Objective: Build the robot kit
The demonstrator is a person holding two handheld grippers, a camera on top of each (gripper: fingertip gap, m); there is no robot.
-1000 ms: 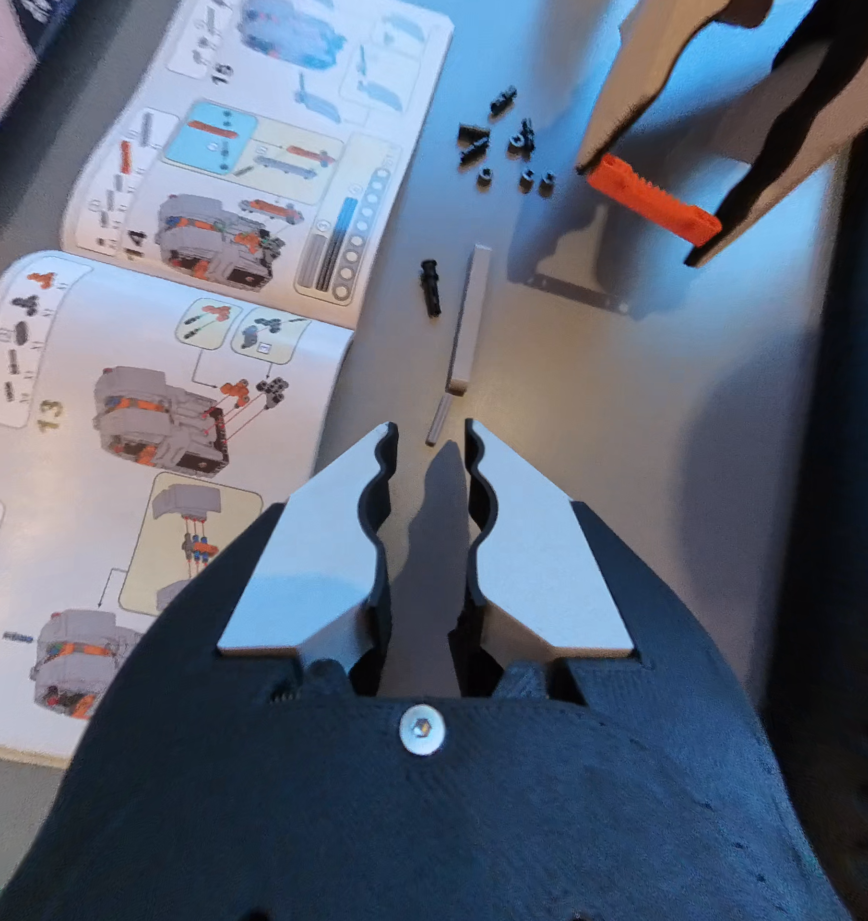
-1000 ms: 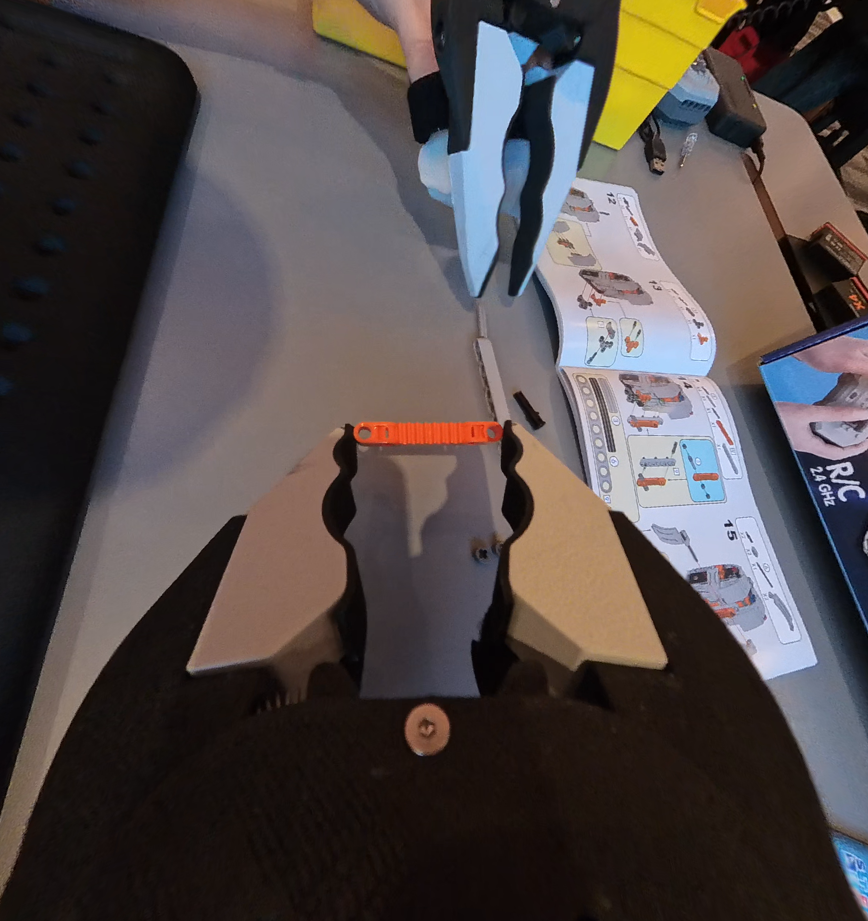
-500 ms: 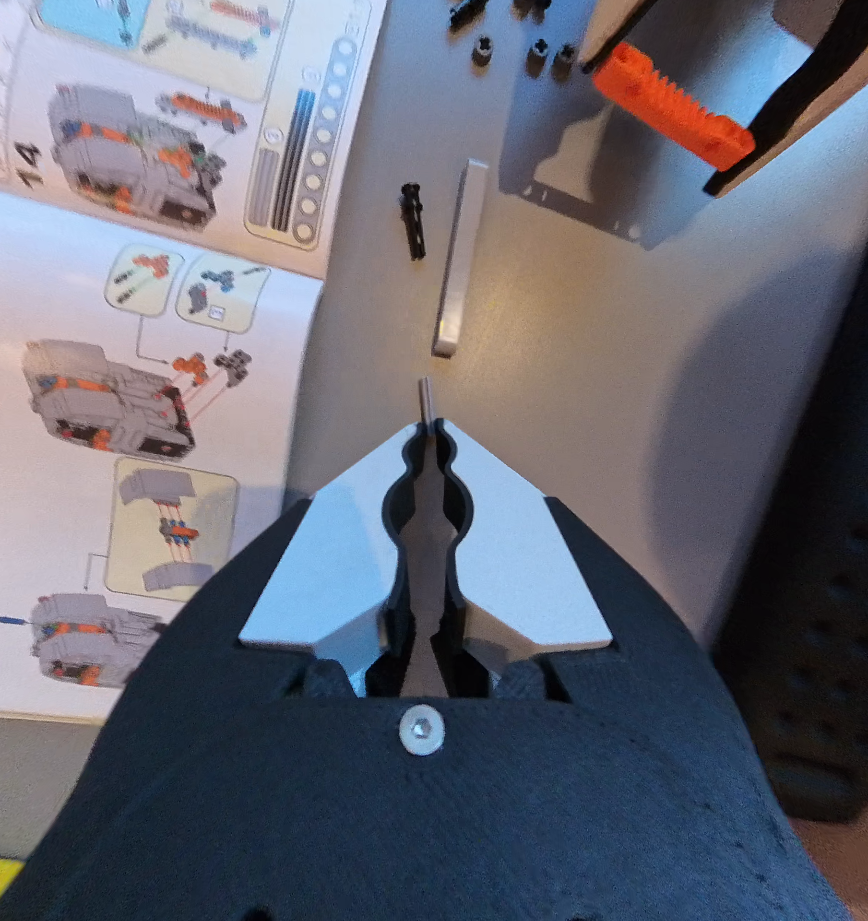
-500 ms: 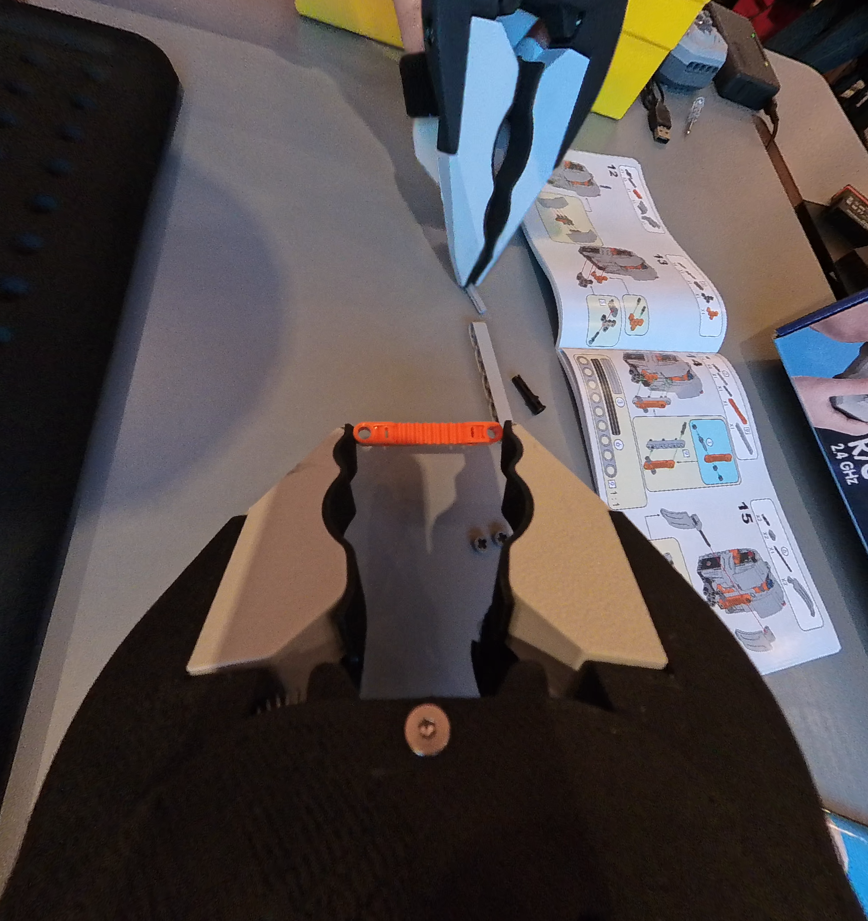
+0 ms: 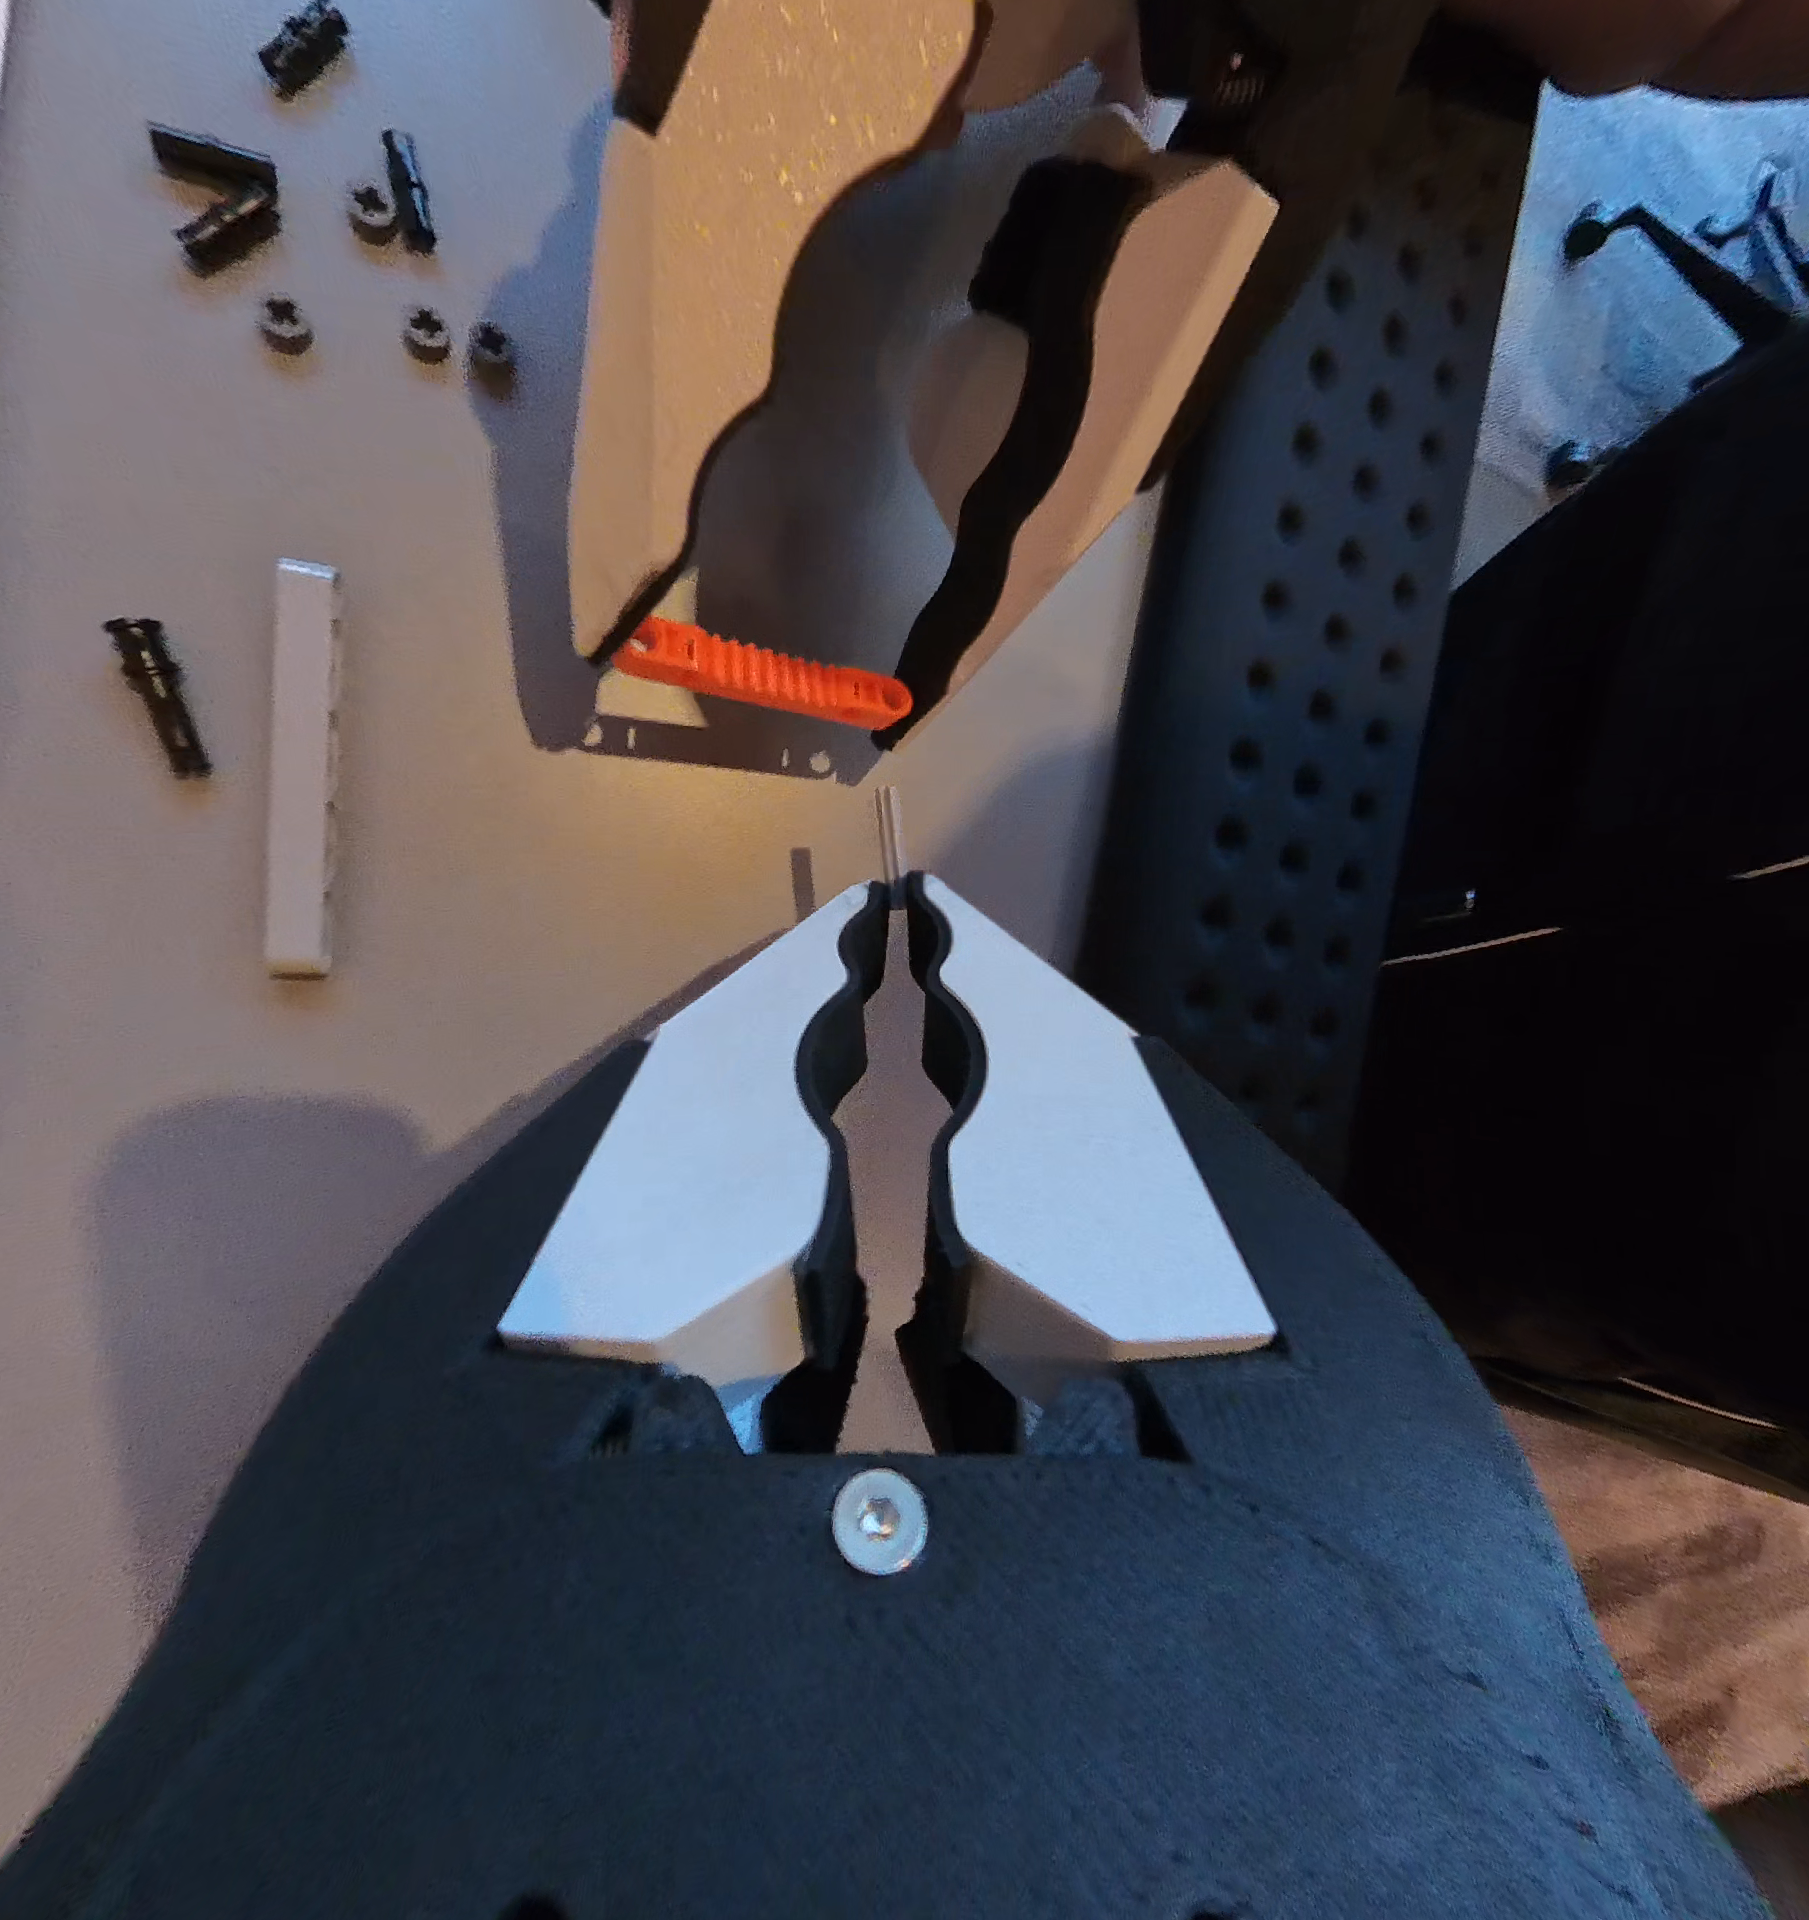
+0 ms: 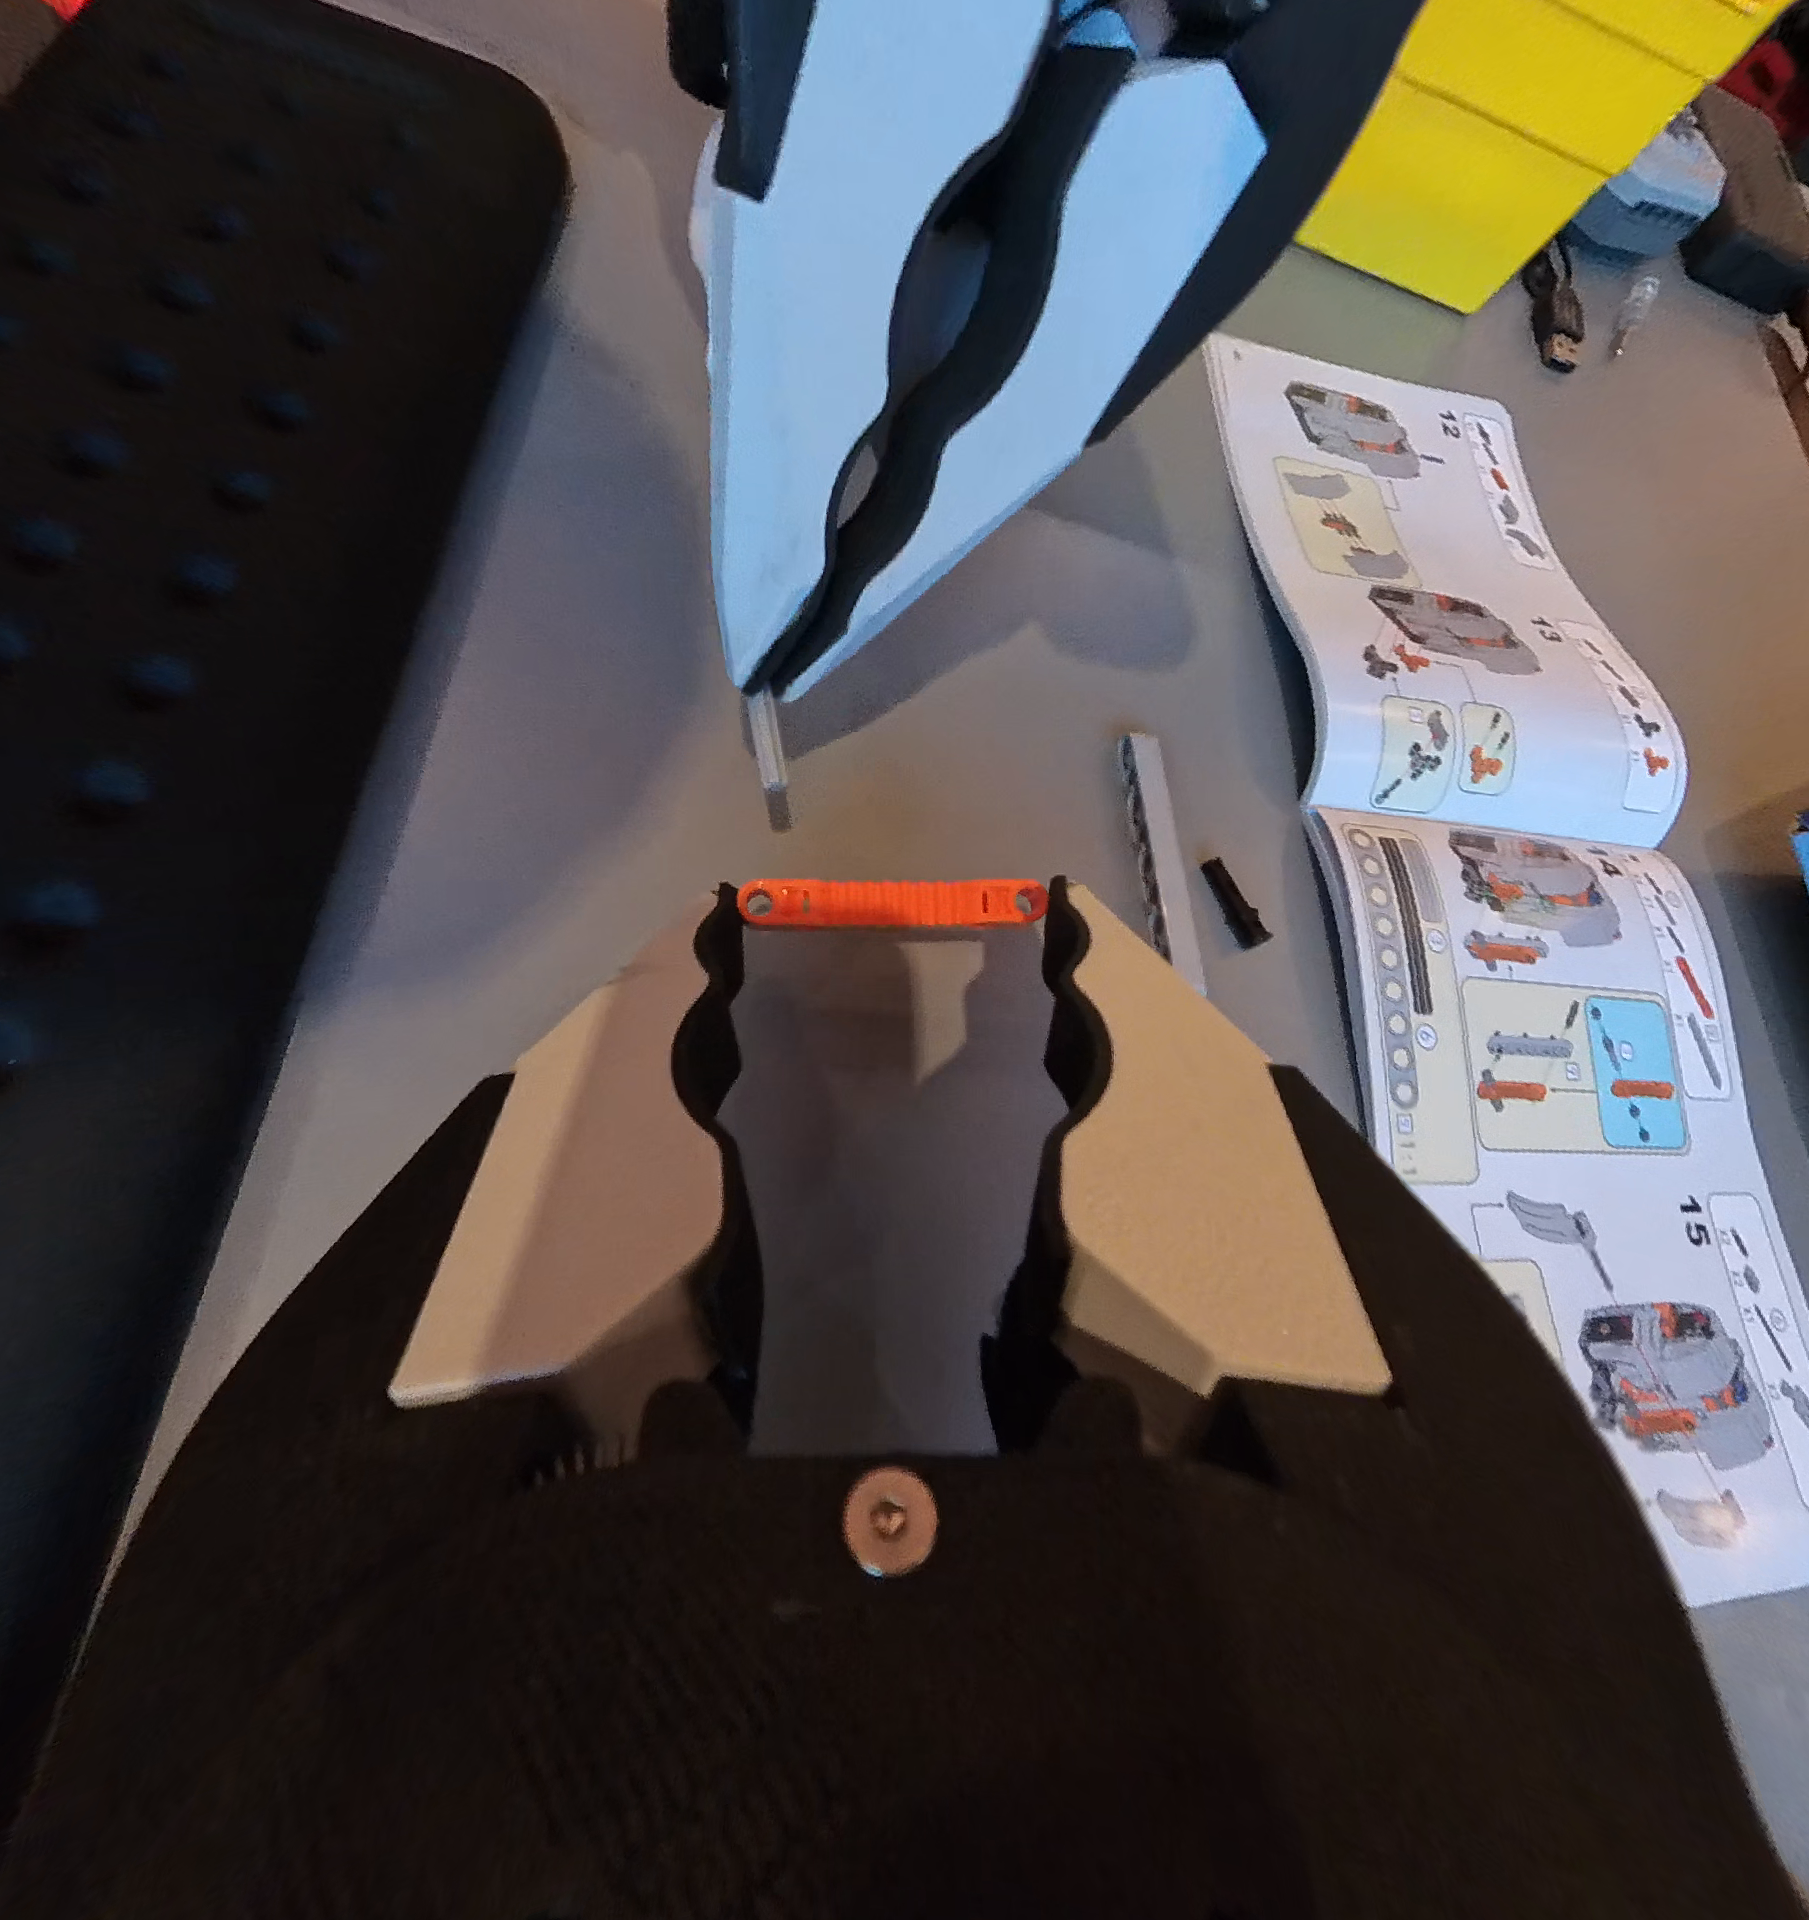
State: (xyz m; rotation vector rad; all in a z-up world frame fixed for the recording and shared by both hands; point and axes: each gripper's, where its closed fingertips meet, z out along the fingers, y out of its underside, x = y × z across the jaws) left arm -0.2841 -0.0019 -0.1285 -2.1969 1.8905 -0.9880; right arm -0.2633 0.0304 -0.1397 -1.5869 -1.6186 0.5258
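My left gripper (image 5: 887, 883) is shut on a thin grey axle rod (image 5: 887, 831) that sticks out past its tips; the rod also shows in the right wrist view (image 6: 770, 753). My right gripper (image 6: 892, 896) is shut on an orange toothed beam (image 6: 892, 900), held crosswise by its two ends above the grey table. In the left wrist view the beam (image 5: 765, 675) hangs just beyond the rod tip, with the rod near the beam's right end hole. In the right wrist view the left gripper (image 6: 765, 681) points down toward the beam's left end.
A long grey beam (image 5: 302, 769) and a black pin (image 5: 157, 694) lie on the table to the left, with several small black parts (image 5: 360, 249) farther off. An open instruction booklet (image 6: 1523, 935) lies to the right, a yellow box (image 6: 1482, 135) behind. A black perforated mat (image 6: 152, 520) borders the table. Tip to tip, the grippers are about 4 cm apart. The black pin (image 5: 157, 694) is about 7 cm from my right fingertips and 12 cm from my left. Seen from the right wrist view (image 6: 1240, 896) as well.
My left gripper closed on the grey rod, lifted it off the table and carried it right, up to the orange beam. My right gripper kept hold of the beam.
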